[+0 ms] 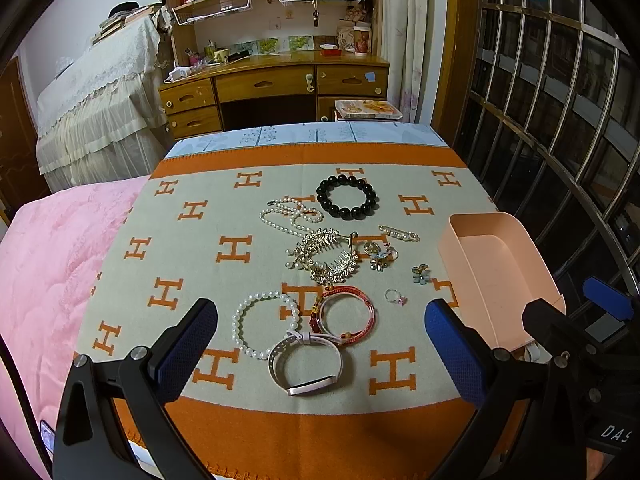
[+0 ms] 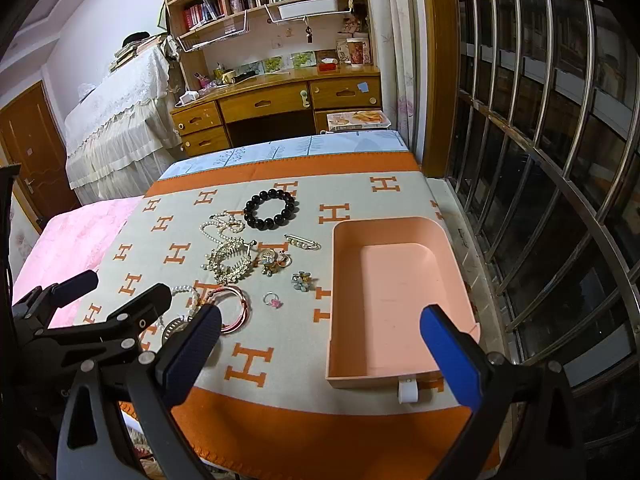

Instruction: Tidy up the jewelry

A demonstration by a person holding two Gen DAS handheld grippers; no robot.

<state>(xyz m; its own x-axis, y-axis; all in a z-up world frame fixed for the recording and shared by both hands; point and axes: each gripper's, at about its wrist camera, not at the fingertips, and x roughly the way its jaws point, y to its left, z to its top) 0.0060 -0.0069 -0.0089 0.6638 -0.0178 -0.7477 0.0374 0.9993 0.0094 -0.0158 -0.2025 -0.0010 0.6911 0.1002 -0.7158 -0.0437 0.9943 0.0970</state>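
Observation:
Jewelry lies on an orange and grey H-patterned blanket [image 1: 192, 280]: a black bead bracelet [image 1: 346, 197], a pearl necklace [image 1: 288, 214], gold hair combs [image 1: 326, 256], a pearl bracelet [image 1: 266, 324], a red bangle [image 1: 347, 316], a white watch band [image 1: 306, 366], a small pink ring [image 1: 394, 296], a flower clip [image 1: 421, 273] and a pearl pin [image 1: 398, 234]. An empty pink drawer tray [image 2: 400, 296] sits at the right. My left gripper [image 1: 320, 344] is open above the watch band. My right gripper [image 2: 320, 340] is open near the tray's front left corner.
The blanket covers a bed with a pink quilt [image 1: 44, 264] at the left. A wooden desk with bookshelves [image 1: 276, 80] stands beyond the bed. A barred window [image 2: 540, 160] runs along the right. A lace-covered piece of furniture [image 1: 96, 100] stands at the back left.

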